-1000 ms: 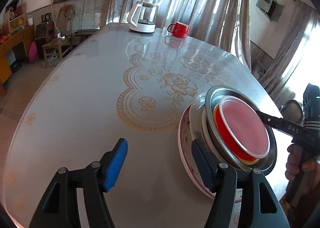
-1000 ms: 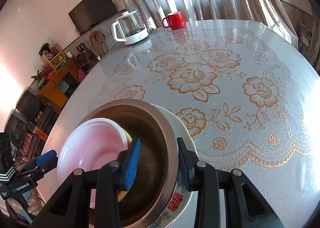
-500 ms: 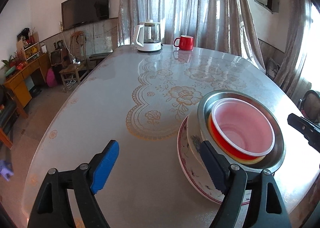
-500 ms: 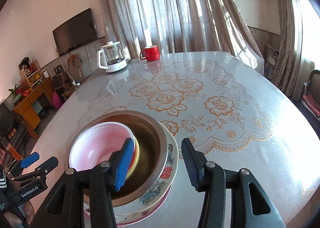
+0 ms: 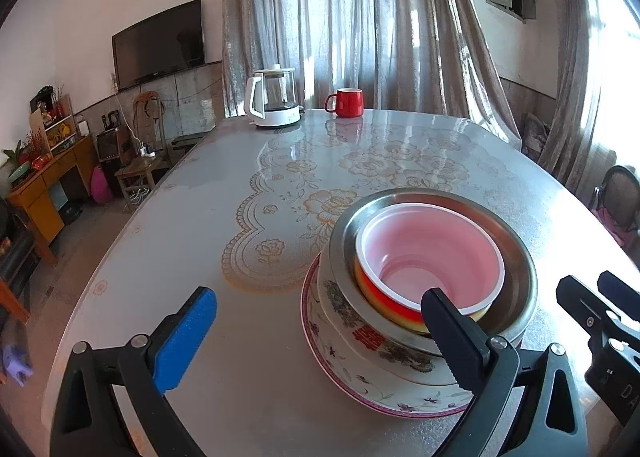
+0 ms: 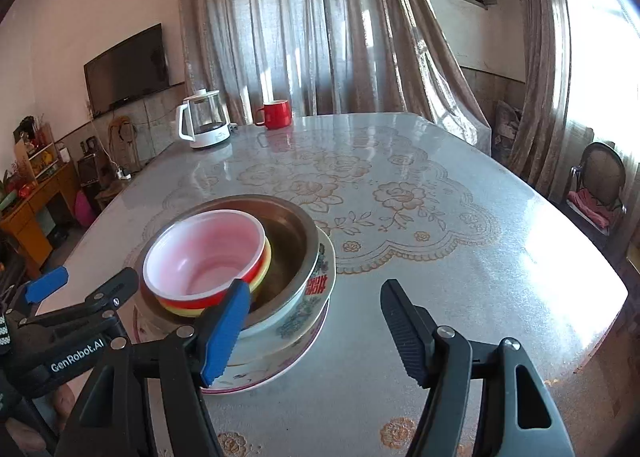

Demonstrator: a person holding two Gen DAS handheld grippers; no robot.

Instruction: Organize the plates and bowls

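The stack sits on the table (image 5: 168, 241), lower right in the left wrist view and lower left in the right wrist view: a plate (image 5: 340, 369) at the bottom, then a china bowl (image 5: 360, 337), a steel bowl (image 5: 516, 253), and a red bowl (image 5: 428, 253) on top. The left gripper (image 5: 316, 337) is spreading its jaws, nothing between them. The right gripper (image 6: 316, 331) is also opening, empty, in front of the stack. A kettle (image 5: 274, 99) and mug (image 5: 347, 102) stand far back.

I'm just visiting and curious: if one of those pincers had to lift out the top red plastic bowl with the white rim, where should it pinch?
Probably the thin white rim of the red plastic bowl, one finger inside and one outside, coming from above. It sits nested in the steel bowl, so its sides are mostly walled in.
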